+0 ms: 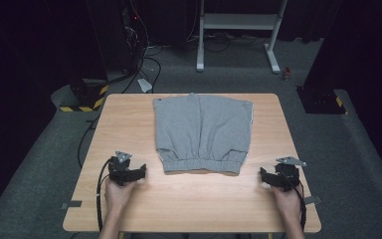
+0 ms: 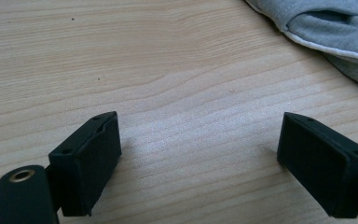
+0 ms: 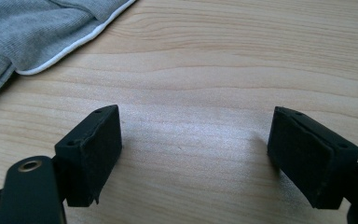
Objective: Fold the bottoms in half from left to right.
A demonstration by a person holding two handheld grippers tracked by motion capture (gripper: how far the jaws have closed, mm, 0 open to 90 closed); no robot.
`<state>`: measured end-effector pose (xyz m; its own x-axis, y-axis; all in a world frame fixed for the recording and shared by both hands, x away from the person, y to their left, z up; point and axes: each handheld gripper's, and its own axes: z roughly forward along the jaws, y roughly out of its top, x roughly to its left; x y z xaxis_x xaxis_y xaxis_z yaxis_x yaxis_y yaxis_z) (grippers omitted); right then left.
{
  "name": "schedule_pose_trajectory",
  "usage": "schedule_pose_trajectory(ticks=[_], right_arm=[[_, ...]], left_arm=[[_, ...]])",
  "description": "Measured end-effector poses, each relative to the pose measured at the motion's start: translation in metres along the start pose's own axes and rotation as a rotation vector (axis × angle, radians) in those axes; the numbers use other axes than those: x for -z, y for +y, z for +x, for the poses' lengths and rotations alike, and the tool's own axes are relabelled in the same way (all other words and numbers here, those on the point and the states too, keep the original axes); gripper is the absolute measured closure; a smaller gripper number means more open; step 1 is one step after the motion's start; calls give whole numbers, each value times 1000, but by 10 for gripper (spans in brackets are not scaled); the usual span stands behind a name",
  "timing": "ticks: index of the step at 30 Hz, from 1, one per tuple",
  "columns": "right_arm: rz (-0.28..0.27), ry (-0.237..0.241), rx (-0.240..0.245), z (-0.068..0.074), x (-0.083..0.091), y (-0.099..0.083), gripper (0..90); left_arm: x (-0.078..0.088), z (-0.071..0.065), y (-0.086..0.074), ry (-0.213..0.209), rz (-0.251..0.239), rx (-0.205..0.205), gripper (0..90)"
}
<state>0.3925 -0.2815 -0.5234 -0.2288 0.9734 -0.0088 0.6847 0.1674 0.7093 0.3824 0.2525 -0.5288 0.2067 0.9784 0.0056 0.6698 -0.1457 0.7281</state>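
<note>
A pair of grey sweat shorts (image 1: pixel 202 132) lies flat in the middle of the wooden table (image 1: pixel 129 114), elastic waistband toward the person. My left gripper (image 1: pixel 142 173) rests on the table left of the waistband, open, nothing between its jaws; the left gripper view catches a corner of the grey shorts (image 2: pixel 328 28) at top right. My right gripper (image 1: pixel 263 177) rests on the table right of the waistband, also open and empty. A white-edged corner of the grey shorts (image 3: pixel 32 32) lies at top left in the right gripper view. Both grippers are apart from the cloth.
Bare wood surrounds the shorts on all sides. Small grey tape tabs (image 1: pixel 72 204) mark the table's near left and right edges. Beyond the table are a white metal stand (image 1: pixel 238 30), cables on grey carpet and black equipment with yellow-black striped tape (image 1: pixel 87 97).
</note>
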Motion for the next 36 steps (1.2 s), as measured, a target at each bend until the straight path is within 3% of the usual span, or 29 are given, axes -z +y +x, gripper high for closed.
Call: schedule_pose_trajectory(ticks=[12, 13, 15, 19, 22, 26, 30, 36], right_arm=[[-4, 30, 40, -2, 1, -1, 177], [-9, 31, 37, -2, 3, -2, 230], [-18, 38, 41, -3, 4, -3, 241], [-14, 34, 33, -3, 6, -5, 251], [-9, 45, 33, -3, 7, -5, 254], [-32, 50, 45, -2, 11, -5, 268], [-23, 71, 61, 1, 12, -5, 280], [-51, 106, 54, 2, 16, -4, 311]], left_arm=[[1, 1, 0, -13, 5, -16, 154], [2, 0, 0, -20, 4, -21, 154], [3, -1, 0, -21, 4, -29, 156], [5, -4, 0, -44, -3, -48, 164], [5, -6, 0, -65, -16, -36, 165], [7, -10, 1, -78, -27, -46, 156], [9, -10, 2, -94, -27, -36, 152], [10, -13, 2, -130, -29, -42, 153]])
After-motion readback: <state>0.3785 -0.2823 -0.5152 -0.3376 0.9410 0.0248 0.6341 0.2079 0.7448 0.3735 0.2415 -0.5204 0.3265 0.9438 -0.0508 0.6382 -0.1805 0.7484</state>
